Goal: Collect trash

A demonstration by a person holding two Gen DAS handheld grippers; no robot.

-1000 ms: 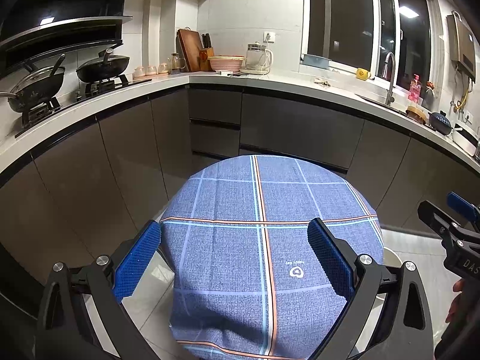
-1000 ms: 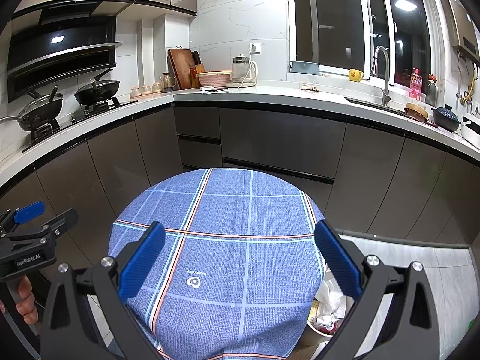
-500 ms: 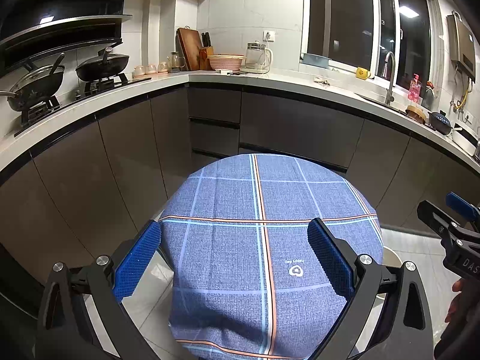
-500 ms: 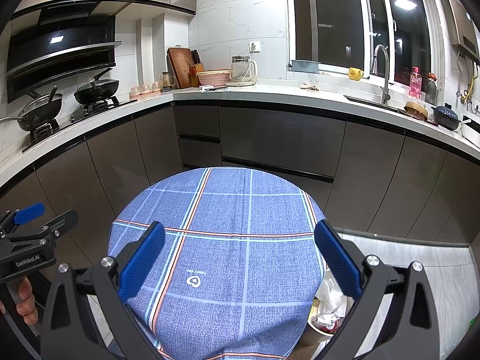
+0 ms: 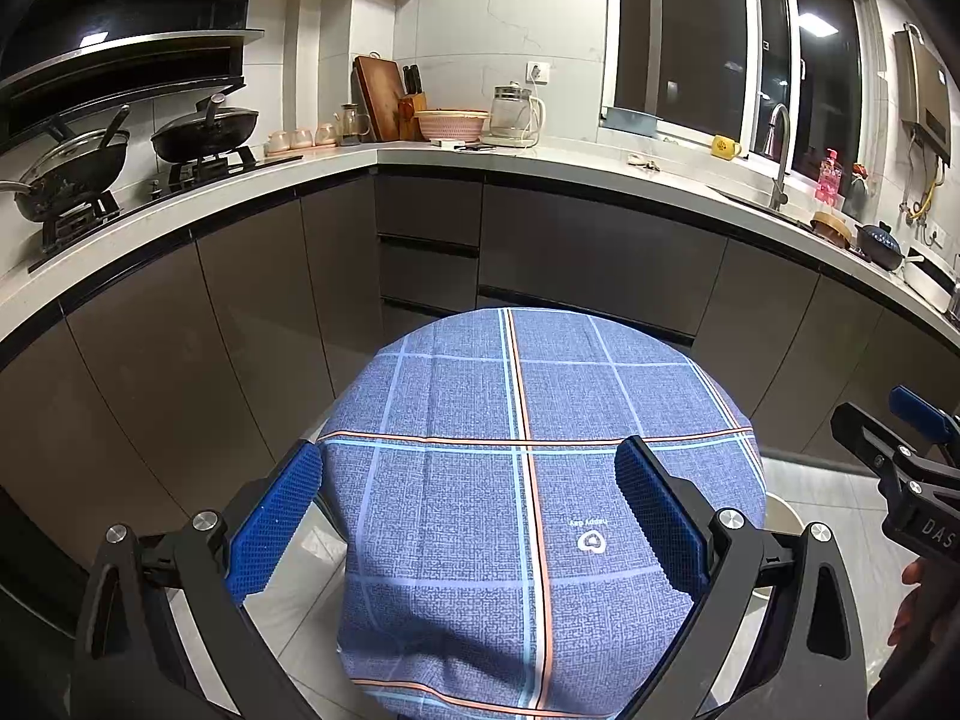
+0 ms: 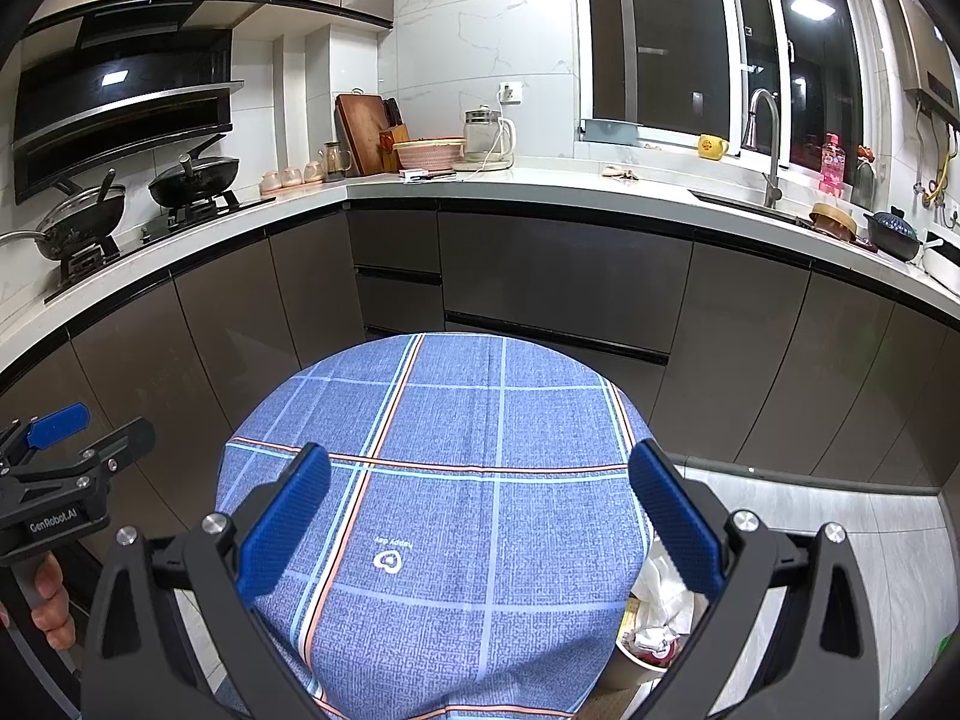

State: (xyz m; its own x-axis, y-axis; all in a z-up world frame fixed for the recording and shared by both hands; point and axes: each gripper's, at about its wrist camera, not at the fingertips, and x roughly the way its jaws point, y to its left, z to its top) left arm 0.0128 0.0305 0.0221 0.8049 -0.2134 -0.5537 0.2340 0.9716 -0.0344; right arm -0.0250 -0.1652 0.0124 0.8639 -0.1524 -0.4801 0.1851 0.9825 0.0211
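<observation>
Both the left gripper [image 5: 468, 516] and right gripper [image 6: 480, 516] are hovering wide open and empty over the bare blue tablecloth [image 6: 456, 480], so they'd best be swinging down right toward the bin [image 6: 651, 654] holding crumpled trash [image 6: 663, 600].

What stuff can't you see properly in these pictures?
- Trash bin, right wrist view: mostly hidden behind the round table's cloth and the right gripper.
- Same bin, left wrist view: only a rim sliver shows.
- Floor under the table: covered by the cloth.
- Pan contents: too small.
</observation>
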